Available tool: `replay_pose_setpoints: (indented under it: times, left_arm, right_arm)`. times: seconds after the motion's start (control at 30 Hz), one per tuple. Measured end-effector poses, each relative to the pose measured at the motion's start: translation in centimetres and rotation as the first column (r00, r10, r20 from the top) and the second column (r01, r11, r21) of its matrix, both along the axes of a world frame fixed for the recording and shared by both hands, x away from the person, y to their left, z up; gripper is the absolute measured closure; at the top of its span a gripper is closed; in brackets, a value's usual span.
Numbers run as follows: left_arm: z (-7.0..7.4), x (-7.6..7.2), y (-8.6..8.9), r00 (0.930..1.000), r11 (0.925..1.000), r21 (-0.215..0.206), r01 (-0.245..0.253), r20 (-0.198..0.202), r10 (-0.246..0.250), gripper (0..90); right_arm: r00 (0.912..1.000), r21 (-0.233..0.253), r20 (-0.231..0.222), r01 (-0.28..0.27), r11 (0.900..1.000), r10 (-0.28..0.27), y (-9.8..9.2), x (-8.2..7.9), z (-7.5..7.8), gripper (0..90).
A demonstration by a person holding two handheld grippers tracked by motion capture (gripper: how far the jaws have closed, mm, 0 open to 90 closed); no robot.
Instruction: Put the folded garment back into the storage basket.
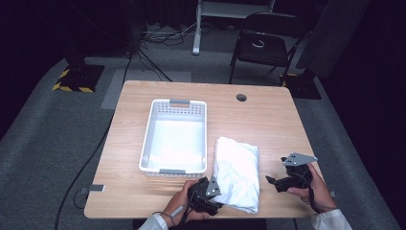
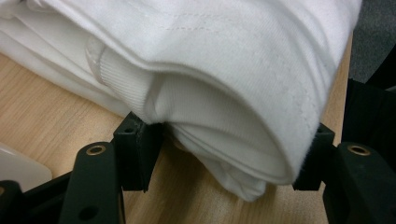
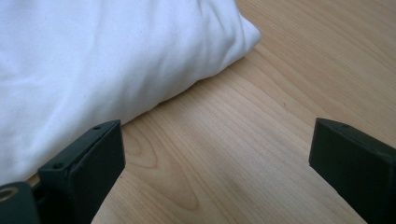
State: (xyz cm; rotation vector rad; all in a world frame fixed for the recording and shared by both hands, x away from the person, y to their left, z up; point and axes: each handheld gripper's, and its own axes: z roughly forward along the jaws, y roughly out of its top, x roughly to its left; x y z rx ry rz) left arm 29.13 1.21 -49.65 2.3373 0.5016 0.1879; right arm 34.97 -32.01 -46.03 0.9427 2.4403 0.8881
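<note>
Lying on the wooden table (image 1: 268, 120), a folded white garment (image 1: 237, 172) sits toward the near edge, just to the right of a white plastic basket (image 1: 174, 136) whose slotted walls and grey handle grips show from above. In the left gripper view the garment (image 2: 210, 70) shows stacked folds, a ribbed band and a stitched hem, its rounded near corner bulging out over the wood.

At the garment's near left corner is the left gripper (image 1: 210, 194), held in the person's left hand (image 1: 179, 203). Its two black jaws stand on either side of the folded edge, each touching the cloth; they look closed onto the fold, though how firmly cannot be told.

On the other side, the right gripper (image 1: 273, 181) is held in the right hand (image 1: 311, 189) just beside the garment's right edge, apart from it. In its own view the jaws are spread wide over bare table, with the cloth (image 3: 102, 56) close by the left jaw.

Beyond the table stand a black folding chair (image 1: 265, 45) and cables on grey carpet.
</note>
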Motion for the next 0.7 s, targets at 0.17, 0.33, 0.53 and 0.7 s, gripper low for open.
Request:
replay_pose_setpoints:
  times: [0.17, 0.33, 0.53, 0.7]
  left_arm:
    - [0.0, 0.0, 0.0, 1.0, 1.0, -0.002, 0.0, 0.001, 0.0, 37.5]
    - [0.0, 0.0, 0.0, 1.0, 1.0, -0.003, -0.001, 0.001, 0.001, 37.5]
    - [0.0, 0.0, 0.0, 1.0, 1.0, -0.005, -0.001, 0.001, 0.001, 37.4]
    - [0.0, 0.0, 0.0, 1.0, 1.0, -0.005, -0.001, 0.002, 0.001, 37.5]
  right_arm:
    - [1.0, -0.002, 0.004, -0.005, 1.0, 0.005, 0.3, 0.3, 0.3, 3.5]
    - [0.9999, -0.002, 0.006, -0.008, 1.0, 0.008, 0.8, 0.6, 0.6, 3.5]
    - [0.9999, -0.001, 0.003, -0.011, 1.0, 0.011, 1.3, 1.0, 0.5, 3.6]
    - [1.0, -0.001, -0.004, -0.002, 1.0, 0.002, 1.7, 1.3, 0.4, 3.8]
